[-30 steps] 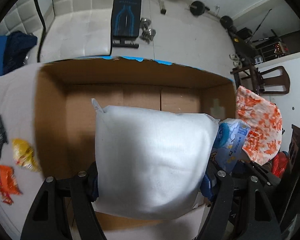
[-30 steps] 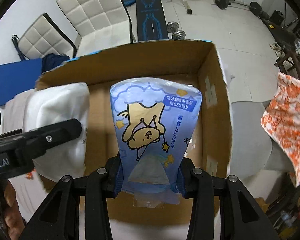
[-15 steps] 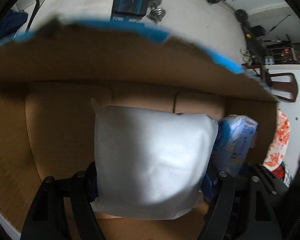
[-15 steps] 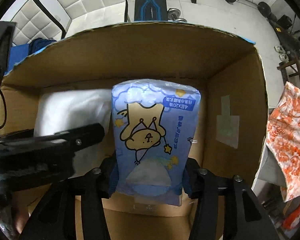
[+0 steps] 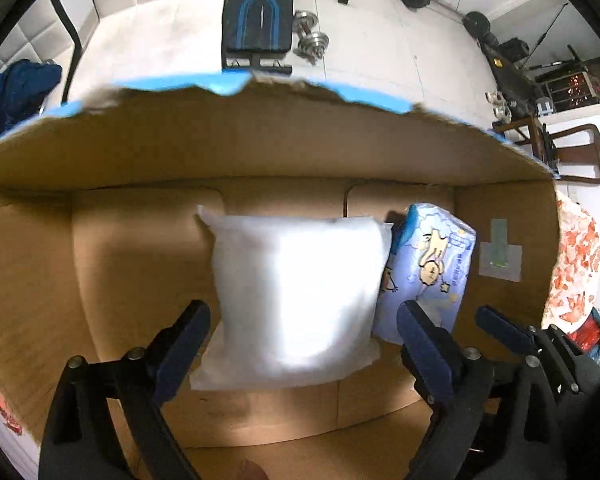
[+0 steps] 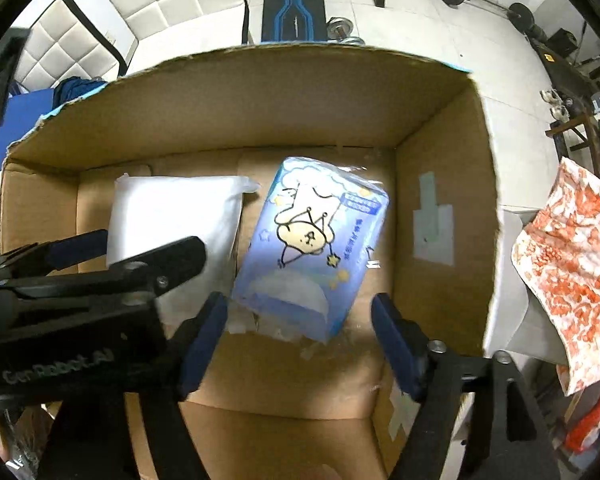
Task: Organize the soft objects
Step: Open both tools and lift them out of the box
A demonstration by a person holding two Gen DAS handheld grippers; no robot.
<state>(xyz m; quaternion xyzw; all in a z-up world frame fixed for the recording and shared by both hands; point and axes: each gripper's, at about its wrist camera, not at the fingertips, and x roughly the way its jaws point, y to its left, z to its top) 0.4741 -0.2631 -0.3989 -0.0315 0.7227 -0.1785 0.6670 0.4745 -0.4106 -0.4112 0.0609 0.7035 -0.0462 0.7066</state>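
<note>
Our left gripper (image 5: 302, 322) has just opened around the pillow (image 5: 300, 296); our right gripper (image 6: 300, 322) has just opened, the tissue pack (image 6: 312, 248) lying loose ahead of it in the box (image 6: 260, 92).

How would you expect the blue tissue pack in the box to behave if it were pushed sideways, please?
The blue tissue pack lies tilted in the cardboard box, beside the white pillow, so it would probably slide rather than roll. Its glossy wrapper looks slippery, and the crinkled plastic at its near end suggests that it squashes easily. It likely weighs little for its bulk.
</note>
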